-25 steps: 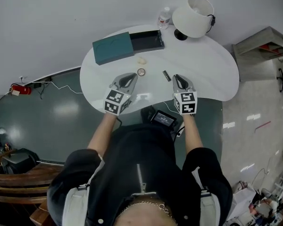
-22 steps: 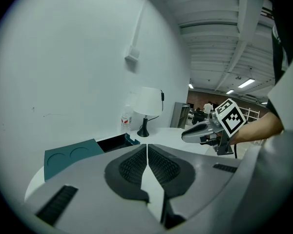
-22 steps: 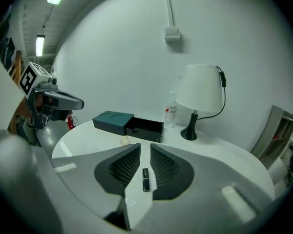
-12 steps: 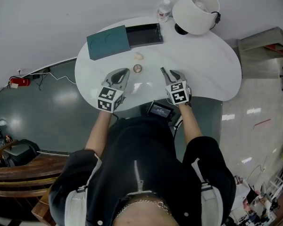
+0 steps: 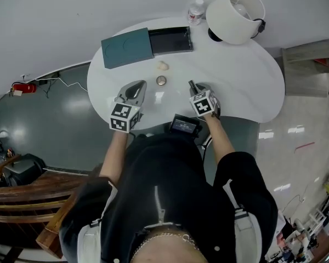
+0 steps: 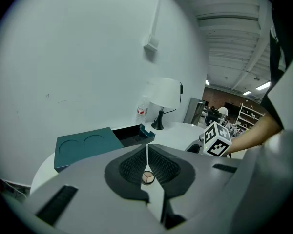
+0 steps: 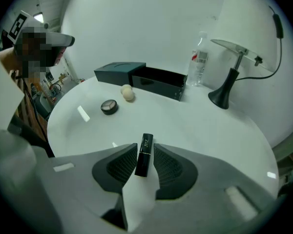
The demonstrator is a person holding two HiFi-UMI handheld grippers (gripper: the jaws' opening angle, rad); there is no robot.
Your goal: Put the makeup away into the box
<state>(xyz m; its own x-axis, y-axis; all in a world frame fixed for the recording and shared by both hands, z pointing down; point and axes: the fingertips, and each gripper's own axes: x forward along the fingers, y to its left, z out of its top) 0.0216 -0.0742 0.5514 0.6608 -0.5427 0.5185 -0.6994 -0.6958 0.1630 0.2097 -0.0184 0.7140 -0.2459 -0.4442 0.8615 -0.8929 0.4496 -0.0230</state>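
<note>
Right gripper (image 5: 193,86): tilted steeply down at the near side of the white table (image 5: 247,75). Its jaws stand apart and have just been opening.
Lipstick (image 7: 144,156): a black tube lying flat on the table between the right jaws, its length running along the gap. The pads sit close on either side without squeezing it. Only the right gripper view shows this; from the head view the gripper body covers the tube.
Left gripper (image 5: 136,85): jaws drawn together to a hairline slit, pinching nothing.
Compact (image 5: 161,80): round, and the left gripper view catches it through the notch below the closed tips. The head view shows it on the table ahead, apart from both grippers.
Puff (image 5: 162,66): beige, just beyond the compact, towards the box.
Box (image 5: 170,40): a black open tray at the far edge, nothing visible inside it in the right gripper view.
Lid (image 5: 127,47): teal, touching the box's left end. The left gripper view shows two round recesses in its top.
Lamp (image 5: 234,15) and bottle (image 5: 196,10): at the far right of the table.
</note>
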